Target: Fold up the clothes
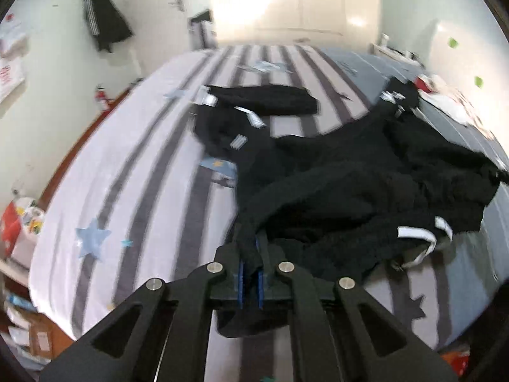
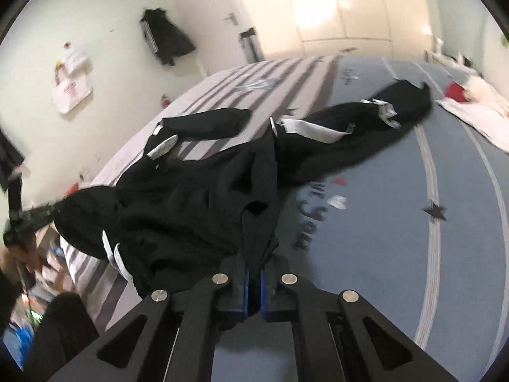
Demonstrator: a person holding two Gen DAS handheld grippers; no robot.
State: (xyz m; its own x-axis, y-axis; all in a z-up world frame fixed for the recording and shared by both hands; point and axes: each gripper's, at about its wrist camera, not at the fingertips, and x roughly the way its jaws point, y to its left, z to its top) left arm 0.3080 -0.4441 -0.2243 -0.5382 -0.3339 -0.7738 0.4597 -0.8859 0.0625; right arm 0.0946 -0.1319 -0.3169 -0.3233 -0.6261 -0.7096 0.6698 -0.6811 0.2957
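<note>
Between the jaws of our left gripper (image 1: 251, 267) and right gripper (image 2: 253, 281), both closed on its edge, hangs the crumpled black jacket with white stripes (image 1: 366, 184); beyond them it sprawls on the striped bed (image 1: 133, 165). We judge folding barely begun.

Right gripper (image 2: 253, 281) jaws clamped on black garment (image 2: 191, 210) over bed (image 2: 397, 254).

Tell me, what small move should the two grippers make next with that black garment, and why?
Probably lift and draw the two grippers apart to spread it flat. The left gripper and the right gripper are each shut on a bunched edge of the black garment, which lies crumpled on the bed, sleeves sprawled out. It likely cannot be folded neatly until it is straightened.
</note>
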